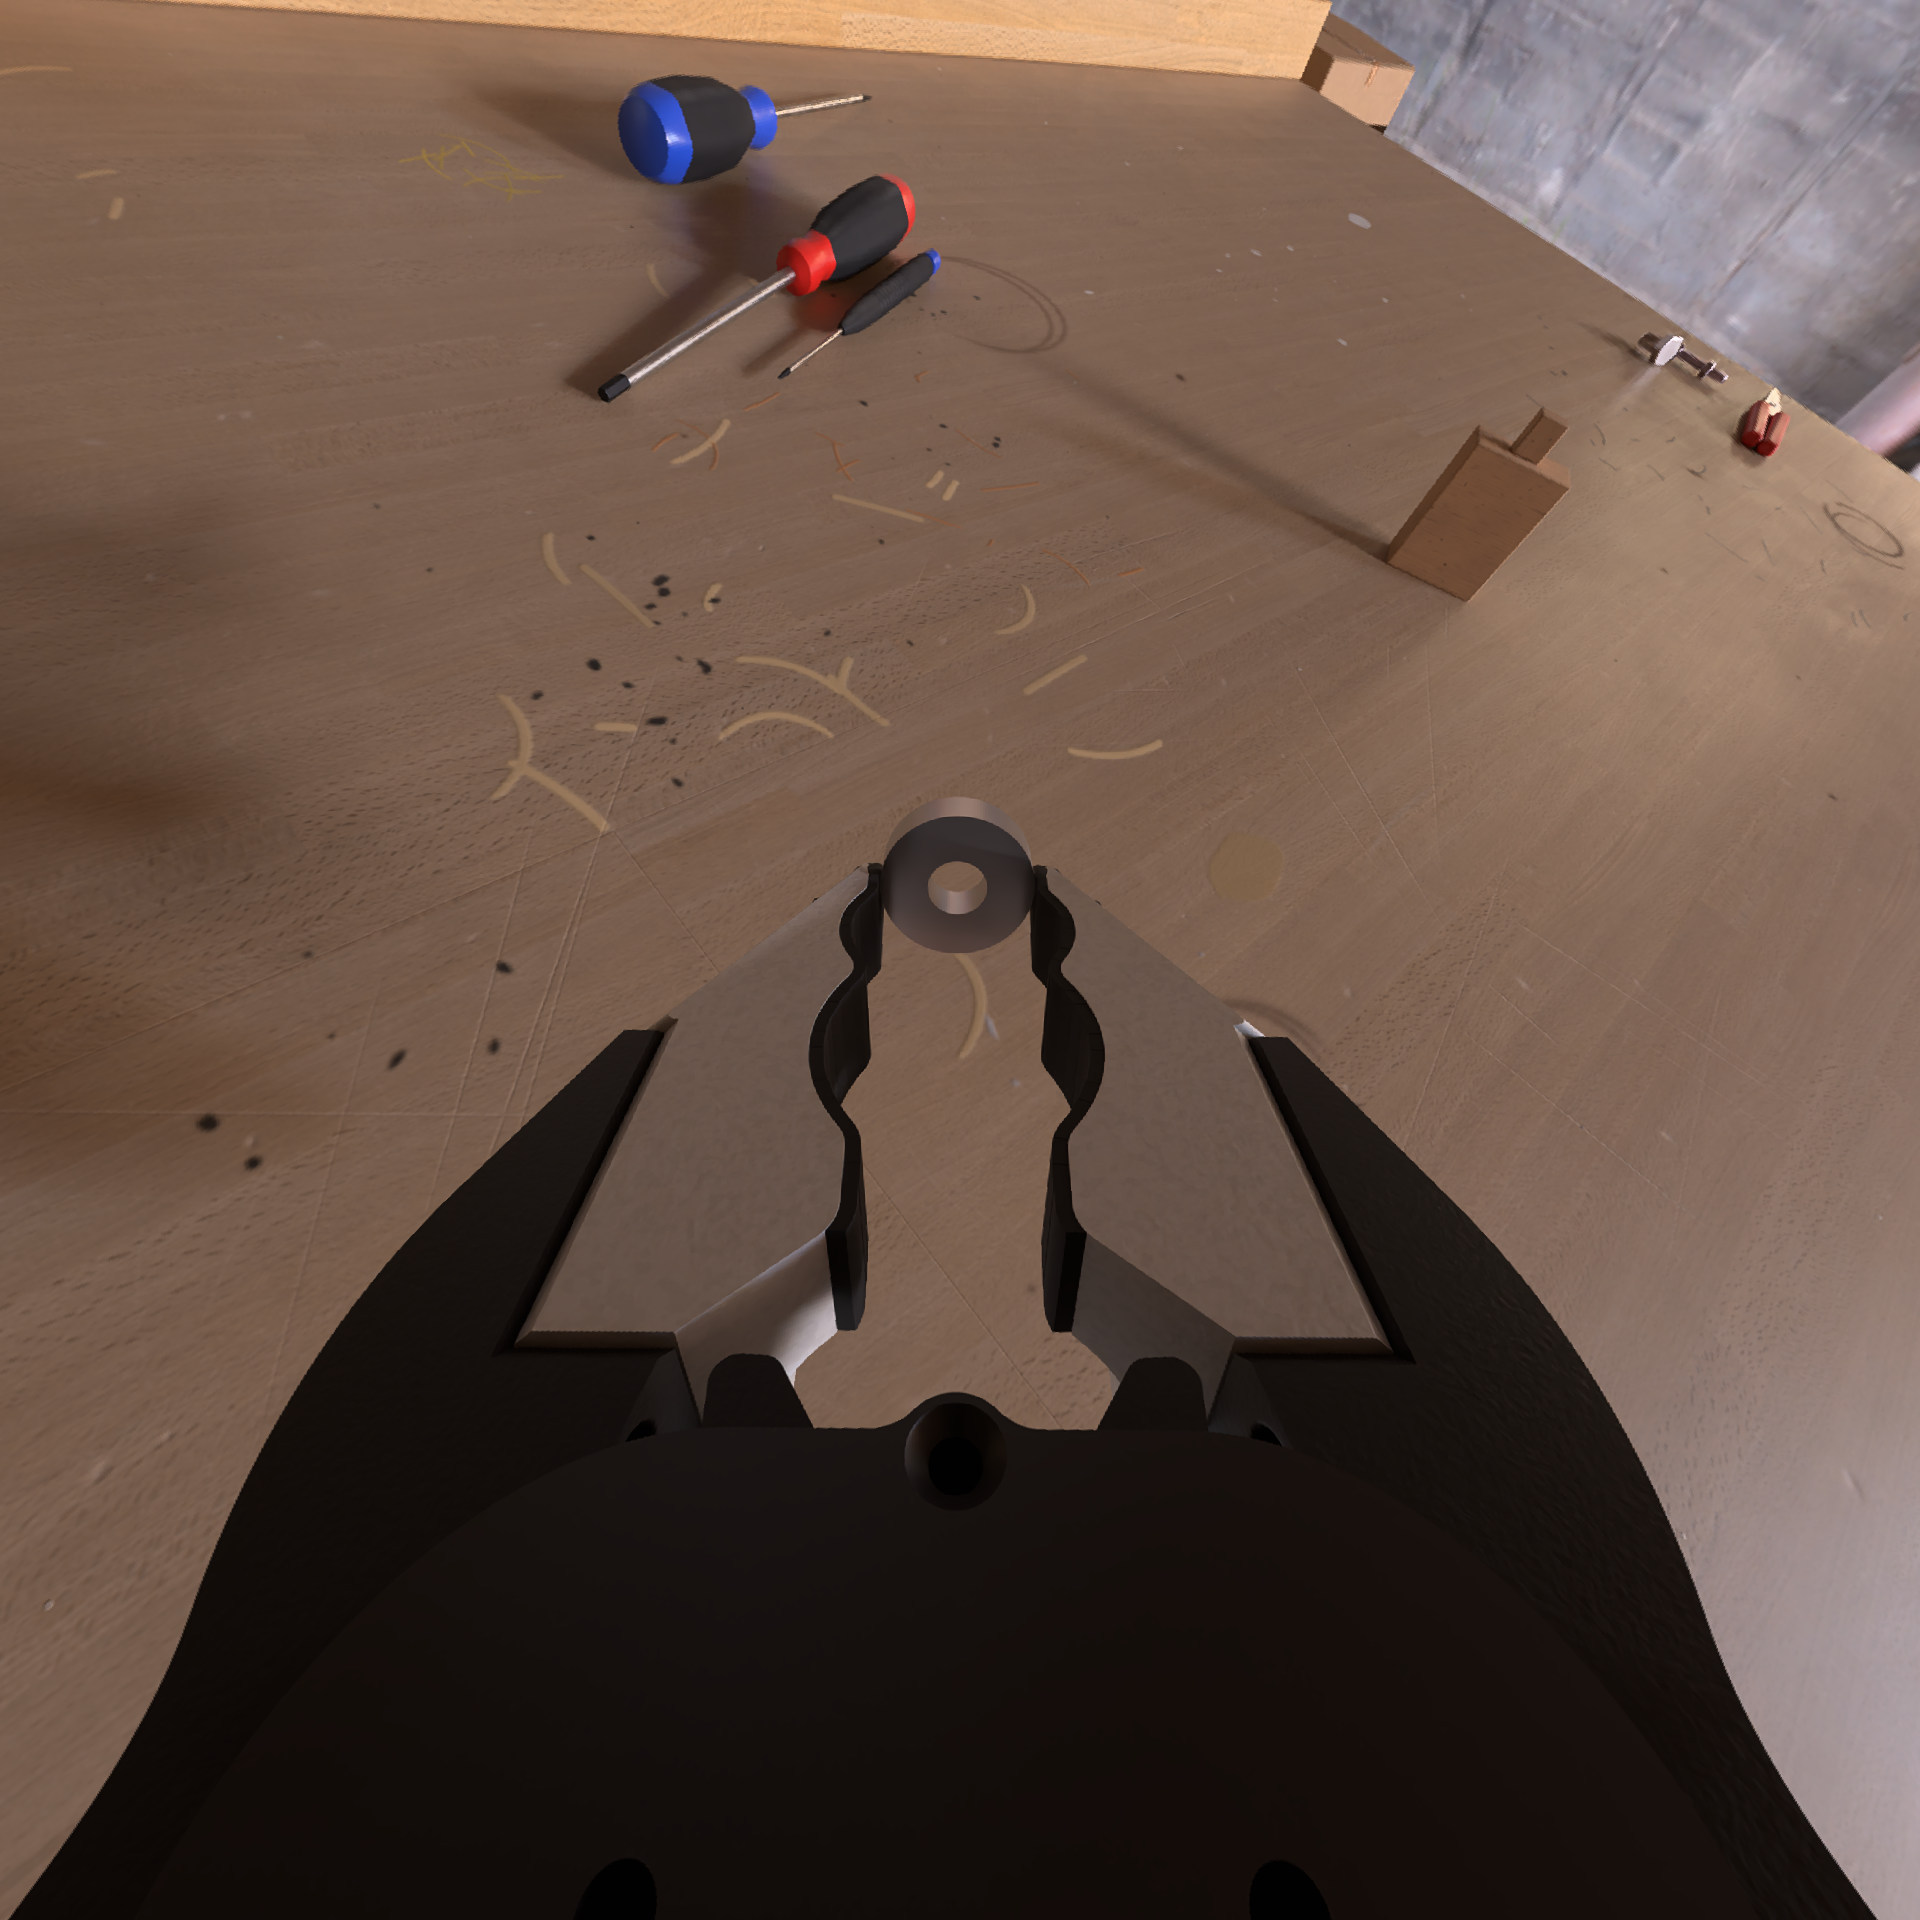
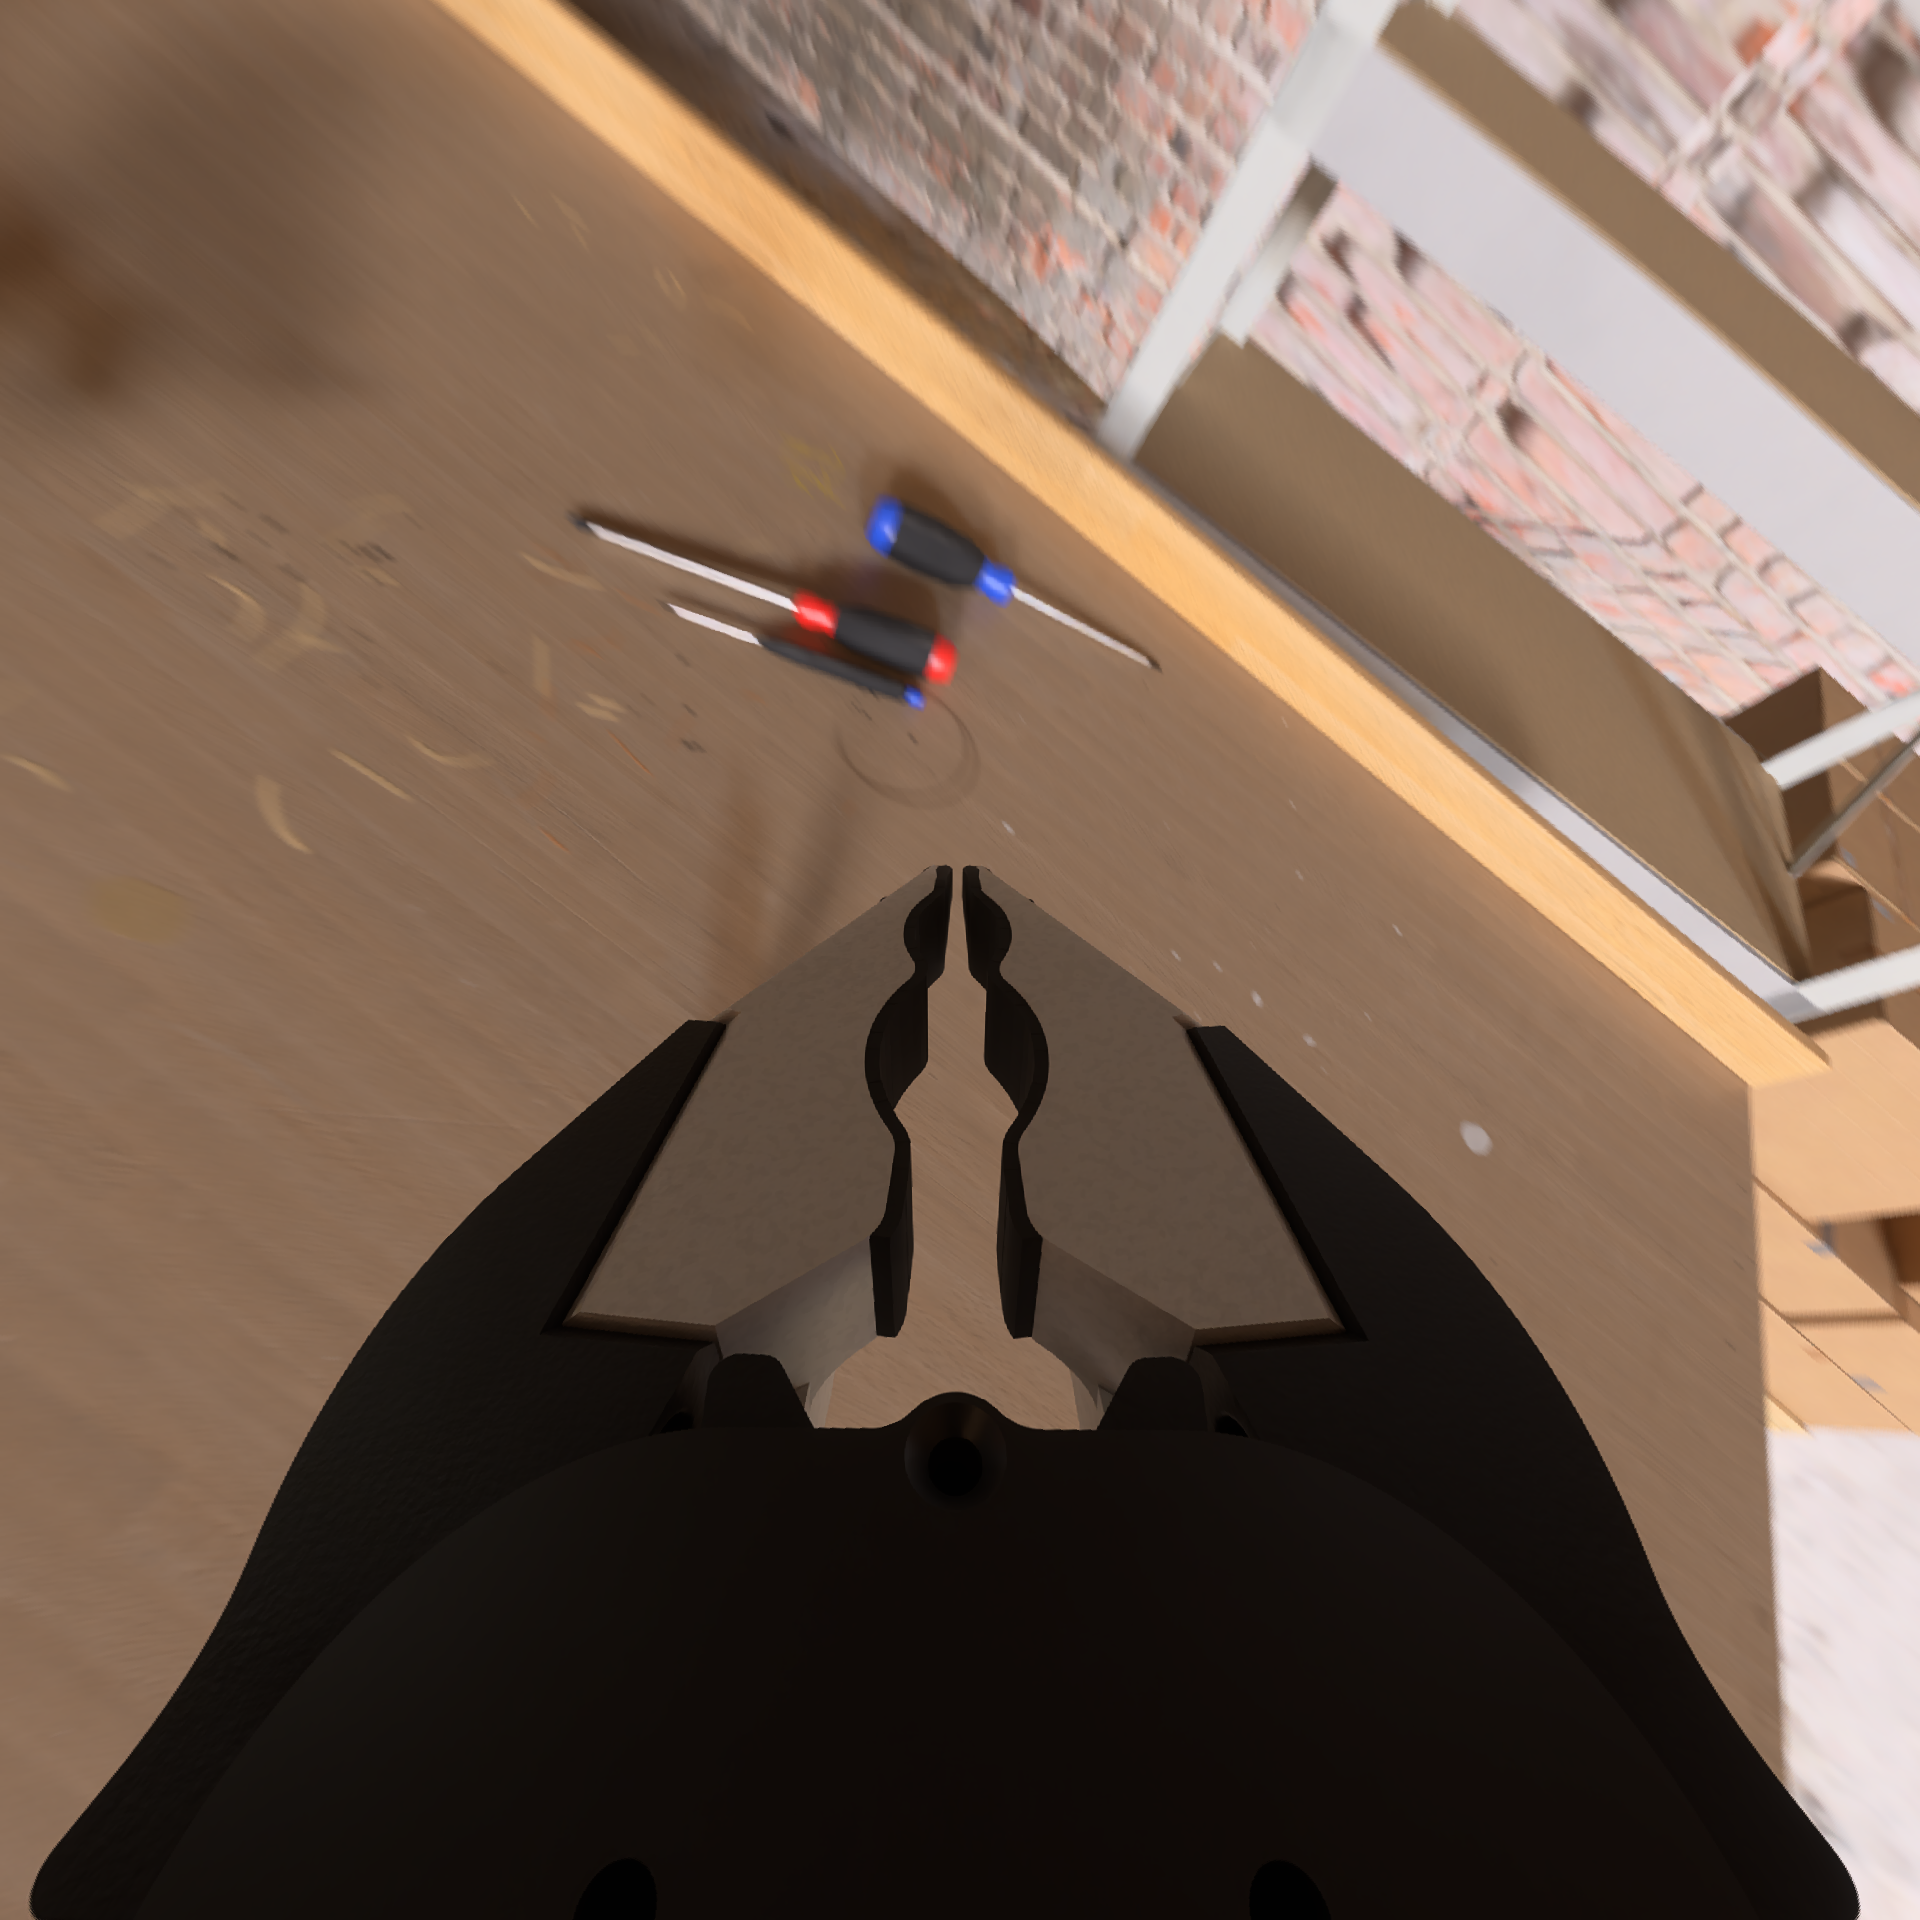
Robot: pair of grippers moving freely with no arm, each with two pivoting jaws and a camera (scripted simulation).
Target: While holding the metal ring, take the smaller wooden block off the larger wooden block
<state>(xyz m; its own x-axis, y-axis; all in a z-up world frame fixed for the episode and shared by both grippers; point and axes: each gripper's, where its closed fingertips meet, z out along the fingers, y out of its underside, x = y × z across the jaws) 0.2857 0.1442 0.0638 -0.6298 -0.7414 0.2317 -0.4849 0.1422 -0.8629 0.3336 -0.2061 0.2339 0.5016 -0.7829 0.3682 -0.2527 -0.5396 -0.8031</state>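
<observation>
My left gripper (image 1: 957, 883) is shut on the metal ring (image 1: 940, 909), a thick grey washer held between the fingertips above the workbench. The larger wooden block (image 1: 1475, 514) stands far to the right in the left wrist view, with the smaller wooden block (image 1: 1540, 434) sticking up from its top. My right gripper (image 2: 957, 876) is shut and empty above the bench. Neither block shows in the right wrist view.
Three screwdrivers lie ahead: a blue-handled one (image 1: 696, 127), a red-handled one (image 1: 831, 249), a thin black one (image 1: 883, 301); they also show in the right wrist view (image 2: 873, 634). A metal bolt (image 1: 1678, 355) and a red pencil stub (image 1: 1763, 424) lie near the bench's right edge. Shavings litter the bench.
</observation>
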